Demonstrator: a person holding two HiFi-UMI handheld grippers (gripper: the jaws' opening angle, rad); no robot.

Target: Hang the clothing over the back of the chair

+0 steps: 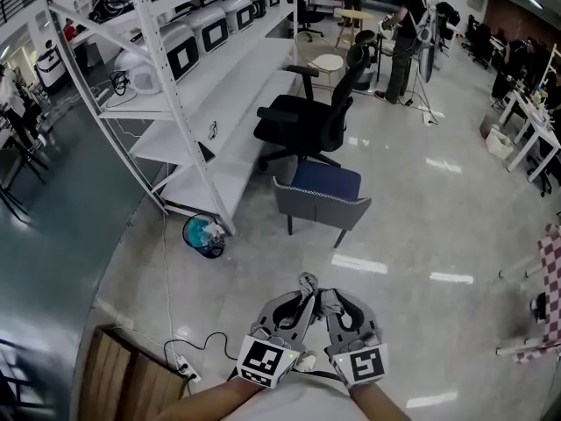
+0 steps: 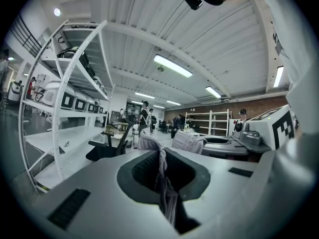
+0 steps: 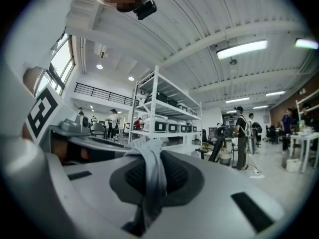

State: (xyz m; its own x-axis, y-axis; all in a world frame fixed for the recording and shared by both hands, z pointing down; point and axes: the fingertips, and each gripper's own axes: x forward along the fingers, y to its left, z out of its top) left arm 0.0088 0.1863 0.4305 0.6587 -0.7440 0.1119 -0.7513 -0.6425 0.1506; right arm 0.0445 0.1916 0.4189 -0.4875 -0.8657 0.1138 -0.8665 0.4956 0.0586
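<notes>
**Limp cloth, pinched at two points**

My left gripper [image 1: 301, 296] and right gripper [image 1: 327, 300] are each clamped shut on the clothing [image 1: 308, 281]. It looks light, soft and grey, bunched between them, well short of the chair [image 1: 321, 202]. I'd grip the edges and spread it to drape.

Glossy floor [image 1: 421, 200] bears a grey chair [image 1: 317, 205], black office chair [image 1: 302, 123], white shelving [image 1: 237, 70]

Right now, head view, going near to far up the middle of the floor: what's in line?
grey clothing, pinched by left gripper and right gripper → grey chair with blue seat → black office chair → small round white table
</notes>
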